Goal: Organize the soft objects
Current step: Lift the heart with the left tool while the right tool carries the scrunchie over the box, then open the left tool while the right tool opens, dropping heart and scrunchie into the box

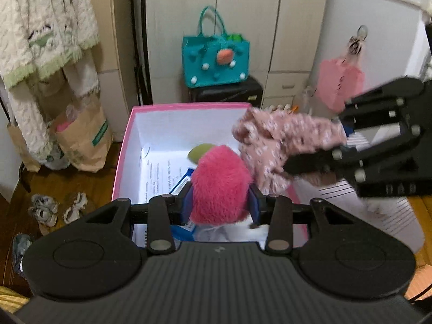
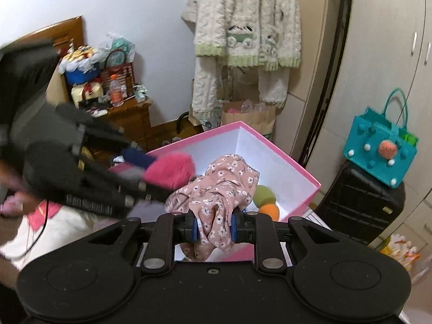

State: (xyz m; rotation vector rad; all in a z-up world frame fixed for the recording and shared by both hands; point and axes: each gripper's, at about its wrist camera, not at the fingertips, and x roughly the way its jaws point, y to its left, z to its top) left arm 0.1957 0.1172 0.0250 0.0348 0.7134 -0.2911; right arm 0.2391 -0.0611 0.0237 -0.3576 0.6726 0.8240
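My left gripper [image 1: 221, 205] is shut on a fluffy hot-pink plush ball [image 1: 220, 183] and holds it over the open pink box [image 1: 127, 140] with white inside walls. My right gripper [image 2: 215, 226] is shut on a pink floral cloth [image 2: 221, 189] and holds it above the same box [image 2: 291, 162]. In the left wrist view the right gripper [image 1: 318, 151] comes in from the right with the cloth [image 1: 272, 143]. In the right wrist view the left gripper [image 2: 151, 170] comes in from the left with the plush ball [image 2: 170, 170]. A green ball [image 2: 263, 195] and an orange ball [image 2: 268, 211] lie in the box.
A teal tote bag [image 1: 214, 59] sits on a black suitcase [image 1: 226, 91] behind the box. Paper bags [image 1: 81, 140] and hanging cream knitwear [image 1: 46, 35] are at the left. Shoes [image 1: 46, 210] lie on the wooden floor. A cluttered wooden nightstand [image 2: 127, 118] stands by the wall.
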